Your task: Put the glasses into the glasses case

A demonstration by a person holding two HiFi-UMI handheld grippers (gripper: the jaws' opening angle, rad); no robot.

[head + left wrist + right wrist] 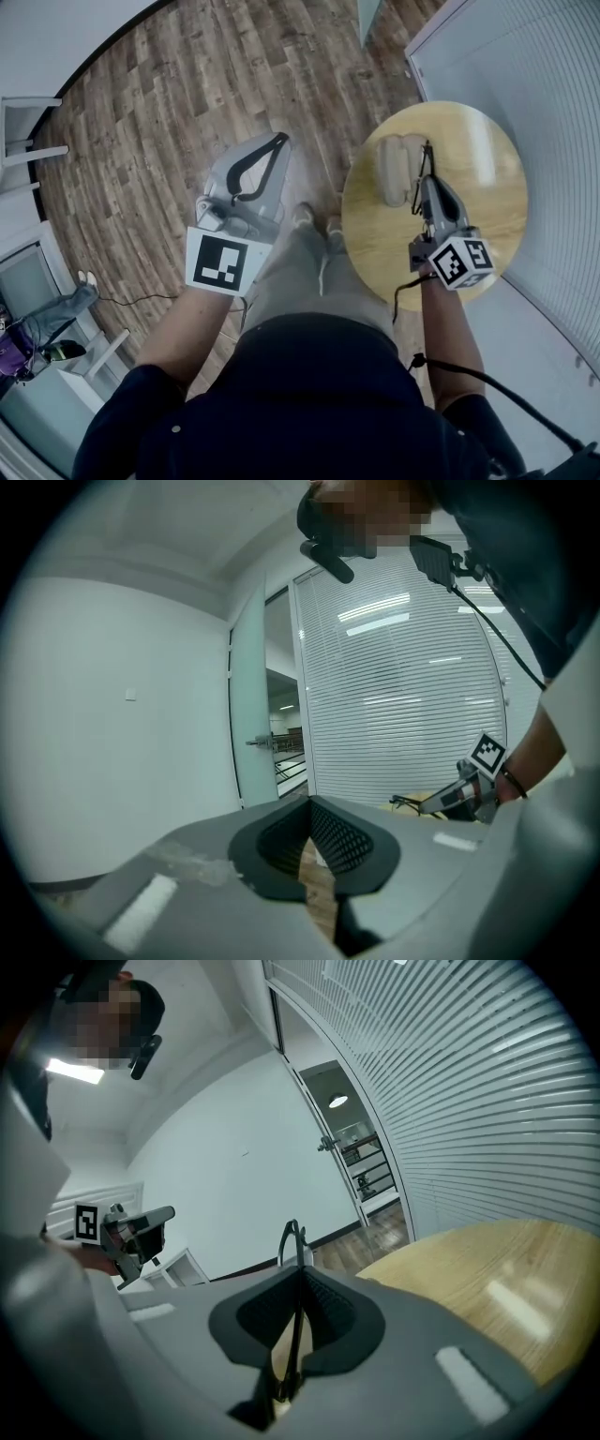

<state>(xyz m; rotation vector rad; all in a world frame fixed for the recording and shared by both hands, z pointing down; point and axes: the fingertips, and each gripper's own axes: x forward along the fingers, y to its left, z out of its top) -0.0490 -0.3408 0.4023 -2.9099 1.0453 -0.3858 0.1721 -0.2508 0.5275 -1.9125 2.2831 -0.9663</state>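
Note:
A beige glasses case point(397, 169) lies on the round wooden table point(473, 155), near its left side. My right gripper point(427, 180) hovers over the table just right of the case, shut on the thin black glasses point(427, 155). In the right gripper view the glasses frame point(292, 1239) stands edge-on between the closed jaws of that gripper point(300, 1277) and sticks out past the tips, with the table point(469, 1269) to the right. My left gripper point(279, 141) is held over the floor left of the table, its tips together with nothing in them point(309, 803).
The table stands close to a wall of white blinds point(553, 141) on the right. The person's legs and shoes point(314, 220) are between the grippers, over wood flooring point(187, 84). White furniture point(23, 131) and a low shelf point(37, 347) line the left side.

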